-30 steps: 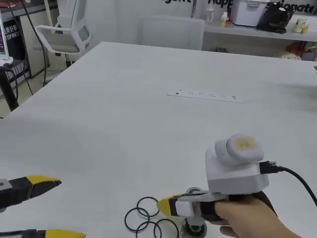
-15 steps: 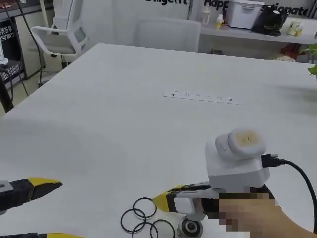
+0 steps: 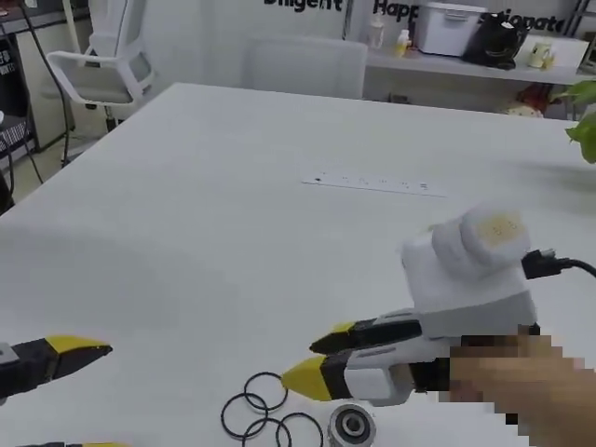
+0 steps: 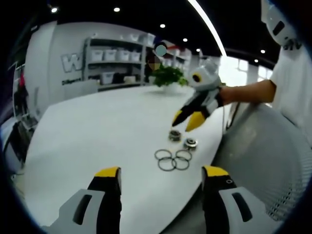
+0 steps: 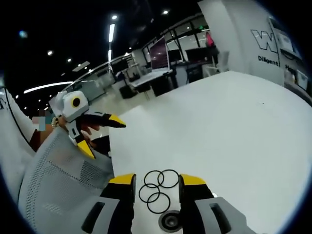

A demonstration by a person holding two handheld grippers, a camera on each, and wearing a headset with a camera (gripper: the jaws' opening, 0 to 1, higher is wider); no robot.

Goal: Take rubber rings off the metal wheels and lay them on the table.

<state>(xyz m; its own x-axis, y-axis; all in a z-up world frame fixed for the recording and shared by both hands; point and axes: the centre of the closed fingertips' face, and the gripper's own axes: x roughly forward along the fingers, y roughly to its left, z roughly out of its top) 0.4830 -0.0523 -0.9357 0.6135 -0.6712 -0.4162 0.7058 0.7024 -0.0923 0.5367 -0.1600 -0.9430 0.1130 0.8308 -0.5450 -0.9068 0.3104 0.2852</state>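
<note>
Wall lettering [image 5: 269, 59]: "Diligent"

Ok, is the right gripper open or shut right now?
Open. In the right gripper view the right gripper shows a clear gap between its yellow-tipped fingers, with black rings on the table visible through it.

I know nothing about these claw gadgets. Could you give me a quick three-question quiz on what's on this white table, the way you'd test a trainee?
1. True or false: the black rubber rings lie loose on the table, not on any wheel.
2. In the left gripper view, how many metal wheels sit just beyond the rings? A) one B) two C) five
3. Fill the gap: the right claw holds nothing, and its yellow-tipped jaws stand ____.

Key: 1 true; 2 B; 3 open.
</note>
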